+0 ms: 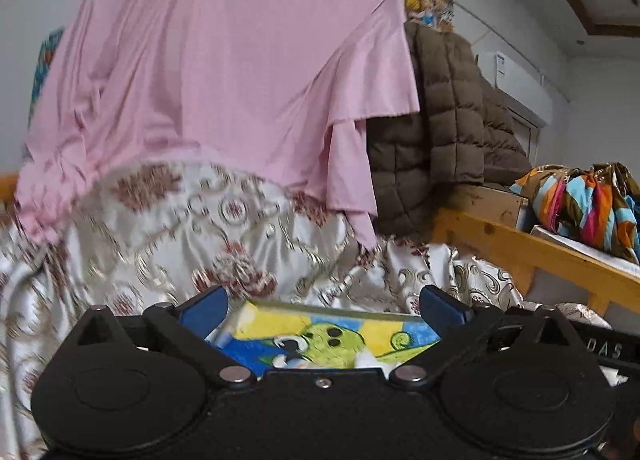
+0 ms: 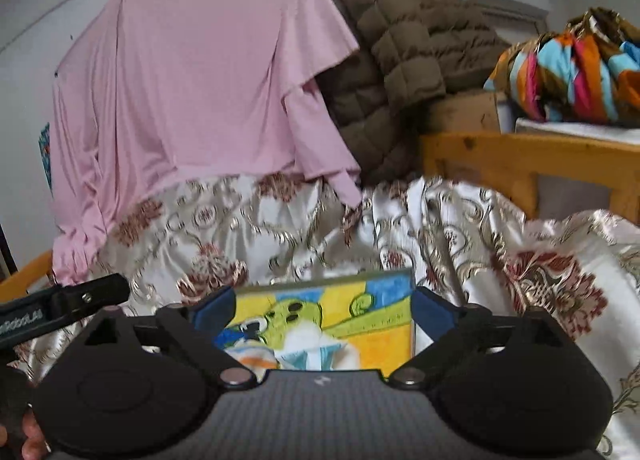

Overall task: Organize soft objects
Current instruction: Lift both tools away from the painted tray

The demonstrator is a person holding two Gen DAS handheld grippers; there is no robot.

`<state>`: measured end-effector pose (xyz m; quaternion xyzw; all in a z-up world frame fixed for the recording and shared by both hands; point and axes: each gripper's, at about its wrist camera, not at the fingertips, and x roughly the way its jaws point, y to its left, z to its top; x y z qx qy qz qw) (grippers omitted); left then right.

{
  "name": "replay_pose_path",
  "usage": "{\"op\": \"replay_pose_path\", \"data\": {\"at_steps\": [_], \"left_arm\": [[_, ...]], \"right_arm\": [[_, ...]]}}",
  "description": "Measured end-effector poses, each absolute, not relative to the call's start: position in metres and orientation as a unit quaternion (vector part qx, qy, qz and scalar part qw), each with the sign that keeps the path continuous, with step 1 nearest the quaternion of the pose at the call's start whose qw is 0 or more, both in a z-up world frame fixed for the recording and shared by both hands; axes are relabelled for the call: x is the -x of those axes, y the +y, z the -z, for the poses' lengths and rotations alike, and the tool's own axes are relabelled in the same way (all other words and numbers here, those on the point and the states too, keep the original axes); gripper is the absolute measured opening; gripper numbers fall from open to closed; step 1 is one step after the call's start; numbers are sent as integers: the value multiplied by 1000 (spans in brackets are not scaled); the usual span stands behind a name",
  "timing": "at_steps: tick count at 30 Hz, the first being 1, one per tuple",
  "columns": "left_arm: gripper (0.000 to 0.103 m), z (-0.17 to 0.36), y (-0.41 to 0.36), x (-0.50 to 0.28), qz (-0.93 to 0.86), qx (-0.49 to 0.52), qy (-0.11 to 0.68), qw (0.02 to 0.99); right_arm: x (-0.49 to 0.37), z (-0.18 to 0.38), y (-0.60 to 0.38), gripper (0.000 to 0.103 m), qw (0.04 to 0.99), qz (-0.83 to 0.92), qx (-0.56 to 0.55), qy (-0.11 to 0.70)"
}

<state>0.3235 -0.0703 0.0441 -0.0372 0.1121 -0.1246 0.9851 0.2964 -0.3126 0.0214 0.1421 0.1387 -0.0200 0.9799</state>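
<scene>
A folded cartoon-print cloth [image 1: 320, 336], yellow, blue and green, lies on the cream floral bedspread [image 1: 180, 227]. My left gripper [image 1: 324, 308] is open, its blue fingers [image 1: 204, 310] on either side of the cloth's far edge. The same cloth [image 2: 324, 324] shows in the right wrist view, between the open fingers [image 2: 214, 310] of my right gripper [image 2: 324, 308]. The bedspread [image 2: 500, 244] lies crumpled around it. The cloth's near part is hidden by the gripper bodies.
A pink sheet [image 1: 224, 71] hangs on the wall above the bed. A brown quilted jacket [image 1: 444, 115] is draped to its right. A wooden bed frame [image 1: 532, 256] runs along the right, with a colourful striped cloth [image 1: 584, 207] piled beyond it. The left gripper's body [image 2: 60, 308] shows at left.
</scene>
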Motion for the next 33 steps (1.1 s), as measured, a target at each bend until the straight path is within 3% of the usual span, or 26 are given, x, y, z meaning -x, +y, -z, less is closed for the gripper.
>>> {"op": "replay_pose_path", "data": {"at_steps": [15,33], "left_arm": [[102,-67,-43,-221,65,3,67,996],[102,-46,0,-119,7,12,116,993]], "right_arm": [[-222,-55,-306,103,988,13,-130,78],[-144,-40,-250,103,994,-45,-47,88]]}}
